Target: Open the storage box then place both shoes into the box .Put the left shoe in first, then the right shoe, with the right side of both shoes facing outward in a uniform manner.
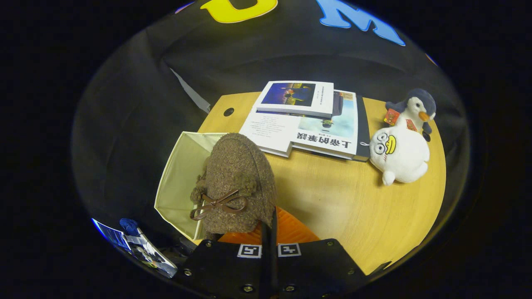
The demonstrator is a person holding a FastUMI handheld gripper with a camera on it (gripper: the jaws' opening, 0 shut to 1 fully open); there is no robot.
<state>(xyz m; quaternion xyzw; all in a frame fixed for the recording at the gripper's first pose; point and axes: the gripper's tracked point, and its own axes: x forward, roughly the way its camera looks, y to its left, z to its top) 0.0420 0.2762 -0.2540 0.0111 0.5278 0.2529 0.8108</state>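
A brown fuzzy shoe (239, 182) with a brown ribbon bow hangs from my gripper (269, 226), whose fingers are pressed together on the shoe's rim at its heel end. The shoe hovers with its toe pointing away, over the near right edge of the open cream storage box (178, 182). The box stands at the table's left end with its inside showing pale and bare where I can see it; the shoe hides its right part.
The wooden table (341, 203) carries a pile of books (307, 120) beyond the box and two plush birds, a white one (399, 155) and a penguin (415, 110), far right. A table edge lies just left of the box.
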